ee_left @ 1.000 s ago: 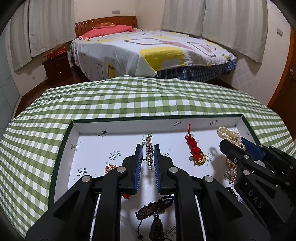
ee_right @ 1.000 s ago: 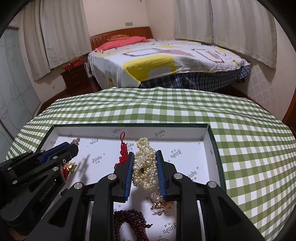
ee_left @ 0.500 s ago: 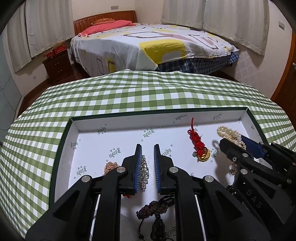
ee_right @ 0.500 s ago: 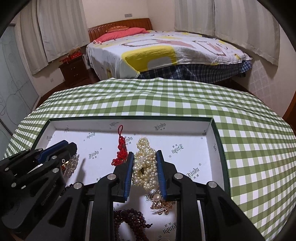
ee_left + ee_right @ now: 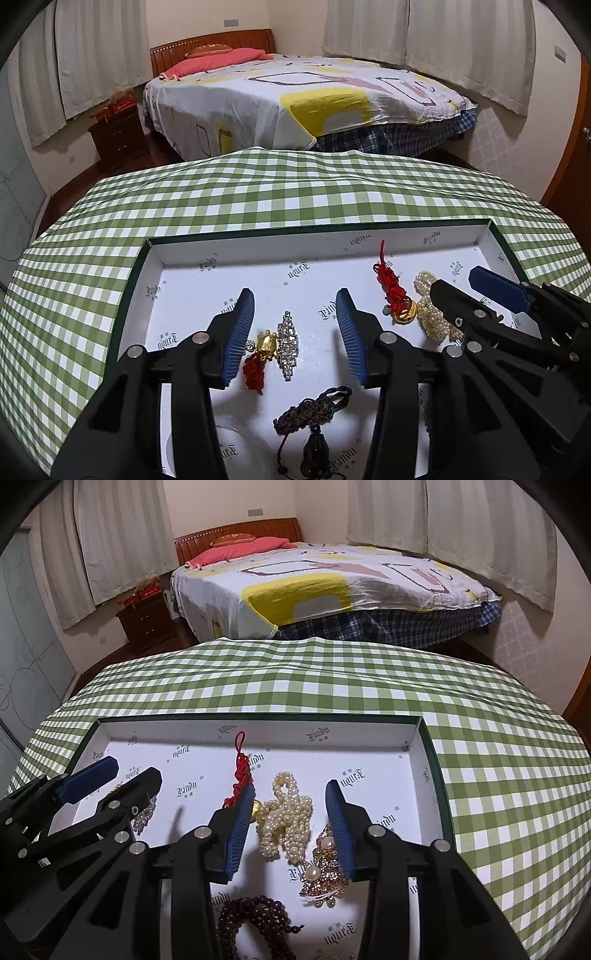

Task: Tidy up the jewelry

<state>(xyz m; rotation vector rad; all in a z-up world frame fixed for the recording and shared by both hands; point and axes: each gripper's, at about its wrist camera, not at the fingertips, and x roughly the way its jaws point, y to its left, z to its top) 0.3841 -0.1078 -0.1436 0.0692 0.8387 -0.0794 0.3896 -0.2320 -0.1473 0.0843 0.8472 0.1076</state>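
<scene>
In the left wrist view, the left gripper [image 5: 295, 332] is seen with fingers wide apart above the white tray [image 5: 207, 258]. The rhinestone piece [image 5: 287, 343] is laid flat between them, touched by neither; a gold charm [image 5: 266, 343] lies at its 9 o'clock.

In the right wrist view, the right gripper [image 5: 290, 823] is likewise spread, and the pearl strand [image 5: 286, 821] is lying loose between its fingers. The gold earring [image 5: 325, 871] is found at 5 o'clock of the pearls.

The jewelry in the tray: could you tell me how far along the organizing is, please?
Done: the rhinestone strip and pearl strand lie flat in the tray. In hand: nothing; the left gripper and right gripper are open. Left: possibly the dark bead bracelet and gold pearl piece, bunched at the near edge.
</scene>
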